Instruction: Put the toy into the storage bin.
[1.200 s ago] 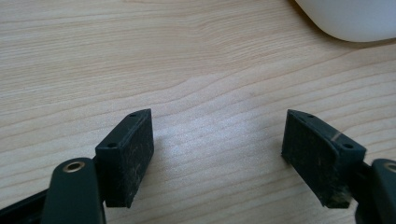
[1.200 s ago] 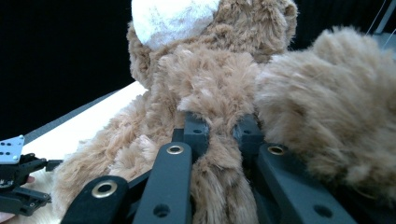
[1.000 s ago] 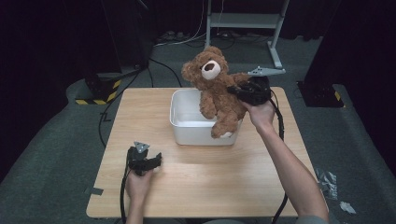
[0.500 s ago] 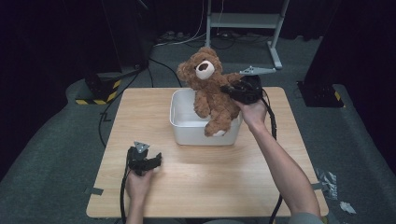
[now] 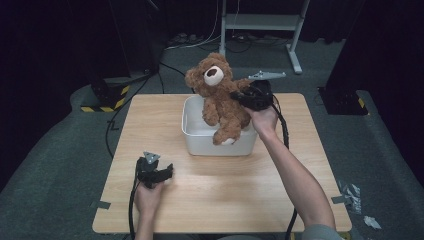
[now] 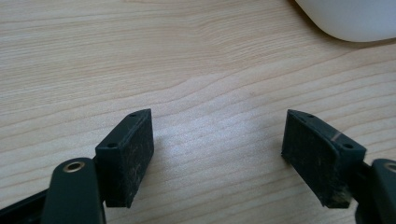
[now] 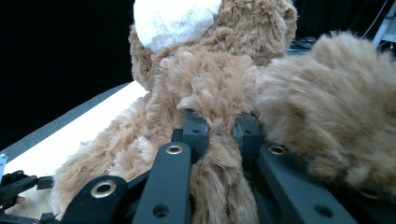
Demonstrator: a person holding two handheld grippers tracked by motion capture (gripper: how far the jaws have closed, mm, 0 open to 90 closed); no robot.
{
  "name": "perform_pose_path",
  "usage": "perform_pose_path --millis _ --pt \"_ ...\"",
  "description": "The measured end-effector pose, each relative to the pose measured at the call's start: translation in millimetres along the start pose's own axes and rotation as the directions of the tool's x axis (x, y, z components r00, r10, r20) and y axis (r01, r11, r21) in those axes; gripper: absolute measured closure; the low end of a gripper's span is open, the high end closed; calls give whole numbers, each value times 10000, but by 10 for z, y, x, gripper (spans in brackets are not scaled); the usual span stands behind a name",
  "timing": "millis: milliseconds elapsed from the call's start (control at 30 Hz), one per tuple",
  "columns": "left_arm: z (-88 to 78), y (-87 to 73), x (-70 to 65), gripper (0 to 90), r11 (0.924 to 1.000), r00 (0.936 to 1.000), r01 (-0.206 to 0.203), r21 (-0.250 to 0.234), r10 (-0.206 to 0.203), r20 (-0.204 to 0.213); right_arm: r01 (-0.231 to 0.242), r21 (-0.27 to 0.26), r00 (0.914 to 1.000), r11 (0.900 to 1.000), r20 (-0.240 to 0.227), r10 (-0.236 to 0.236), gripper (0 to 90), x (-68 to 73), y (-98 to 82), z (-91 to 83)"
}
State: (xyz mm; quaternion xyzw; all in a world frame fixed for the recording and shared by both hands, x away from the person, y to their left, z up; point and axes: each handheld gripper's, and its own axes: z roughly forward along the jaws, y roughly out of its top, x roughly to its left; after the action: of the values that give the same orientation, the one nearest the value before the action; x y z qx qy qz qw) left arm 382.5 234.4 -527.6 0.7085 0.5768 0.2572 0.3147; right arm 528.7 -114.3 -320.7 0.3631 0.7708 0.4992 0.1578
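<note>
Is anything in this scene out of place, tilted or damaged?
Nothing looks damaged or spilled. The teddy bear hangs tilted over the white bin, its feet low at the bin's front rim, because the right gripper is clamped on its fur. The left gripper rests open on the table.

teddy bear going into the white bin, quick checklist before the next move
1. Right gripper shut on teddy bear: ok, jaws pinch fur.
2. Bear over white bin: ok, one foot hangs by the front wall.
3. Bin interior free: cannot tell, the bear hides most of it.
4. Left gripper out of the way: ok, open, nothing between its jaws, on the table short of the bin.
5. Bin upright on table: ok.
</note>
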Motion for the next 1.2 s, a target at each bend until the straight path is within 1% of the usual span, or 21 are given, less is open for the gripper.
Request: perform_pose_path --millis 433,800,1000,1200 --pt "1 0 0 249 10000 10000 -4 -8 4 25 -153 253 9998 9996 122 150 793 6 -31 136" --pt "0 0 -1 249 10000 10000 5 0 -5 1 -207 420 9994 9989 269 195 791 -8 -64 211" --pt "1 -1 -2 249 10000 10000 19 -3 -19 15 -393 519 9987 9979 331 376 789 -38 -109 253" --pt "-2 0 -1 249 10000 10000 10 24 -10 18 -475 541 9984 9974 337 457 783 -51 -127 274"
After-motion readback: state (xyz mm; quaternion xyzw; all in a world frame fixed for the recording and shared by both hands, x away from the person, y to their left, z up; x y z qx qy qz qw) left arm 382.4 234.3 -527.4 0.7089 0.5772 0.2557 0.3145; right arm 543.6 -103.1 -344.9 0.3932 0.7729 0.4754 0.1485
